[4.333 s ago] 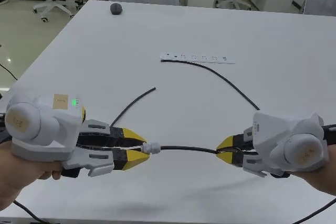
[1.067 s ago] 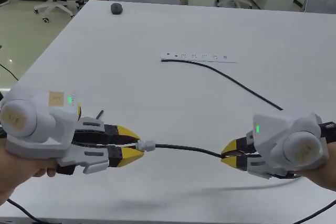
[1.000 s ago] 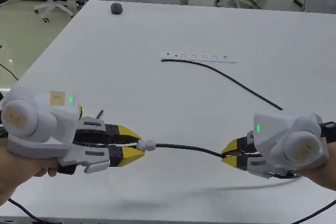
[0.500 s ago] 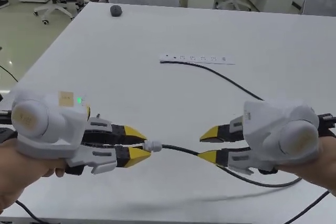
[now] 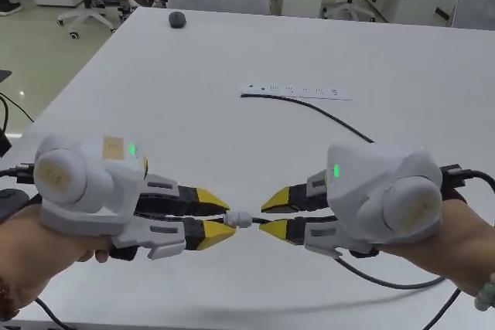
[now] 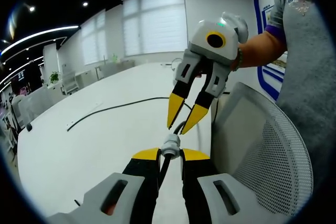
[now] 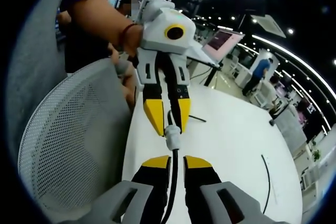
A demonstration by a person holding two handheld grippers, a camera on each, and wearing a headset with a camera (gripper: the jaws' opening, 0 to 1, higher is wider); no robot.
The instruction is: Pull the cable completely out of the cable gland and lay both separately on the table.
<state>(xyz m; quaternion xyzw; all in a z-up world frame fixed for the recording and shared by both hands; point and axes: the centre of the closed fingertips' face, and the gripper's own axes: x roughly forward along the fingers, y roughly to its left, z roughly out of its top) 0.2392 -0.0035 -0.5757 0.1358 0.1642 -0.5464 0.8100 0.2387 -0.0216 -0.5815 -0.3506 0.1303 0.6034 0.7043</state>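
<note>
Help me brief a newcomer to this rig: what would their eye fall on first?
Two yellow-tipped grippers face each other tip to tip low over the near part of the table. The left gripper clamps a small white cable gland, and the open jaws of the right gripper straddle the black cable right beside it. Farther back lies a white power strip.

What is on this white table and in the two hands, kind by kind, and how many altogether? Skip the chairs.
grippers: 2, the left gripper and the right gripper
cable gland: 1
black cable through the gland: 1
power strip: 1
mouse: 1
total: 6
</note>
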